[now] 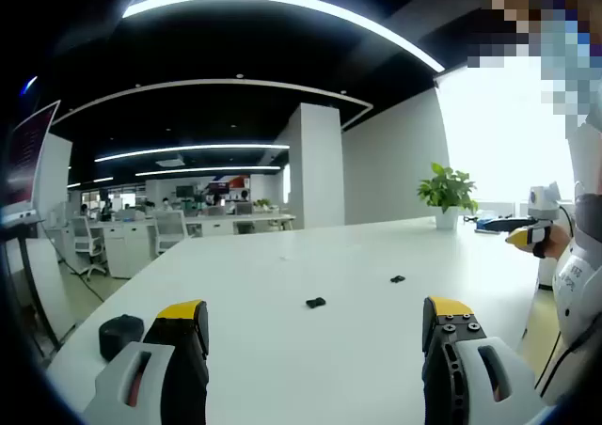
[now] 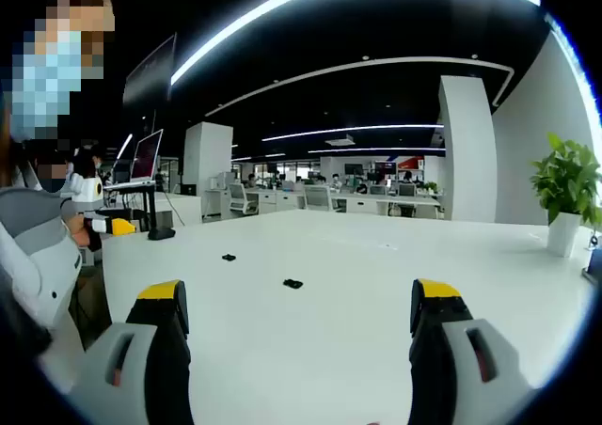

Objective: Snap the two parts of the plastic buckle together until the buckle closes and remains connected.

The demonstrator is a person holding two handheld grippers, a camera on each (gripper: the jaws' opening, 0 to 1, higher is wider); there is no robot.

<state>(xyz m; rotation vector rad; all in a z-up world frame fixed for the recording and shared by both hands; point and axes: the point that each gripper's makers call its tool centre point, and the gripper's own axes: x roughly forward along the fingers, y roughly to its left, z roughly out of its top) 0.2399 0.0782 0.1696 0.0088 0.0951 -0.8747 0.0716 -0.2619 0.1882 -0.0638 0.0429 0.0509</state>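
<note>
**Left gripper view: buckle parts ahead of spread jaws**

Left gripper (image 1: 315,323) jaws wide apart, empty. Two black buckle parts (image 1: 316,303) (image 1: 397,279) lie apart on white table (image 1: 282,369). Right gripper (image 2: 296,305) likewise spread, parts beyond it.

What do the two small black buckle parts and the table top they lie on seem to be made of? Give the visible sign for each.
Buckle parts: probably moulded plastic, judging by the uniform dull black; they are too small to confirm.
Table top: a smooth white surface with a soft sheen, likely laminate or painted board; no grain shows.
</note>
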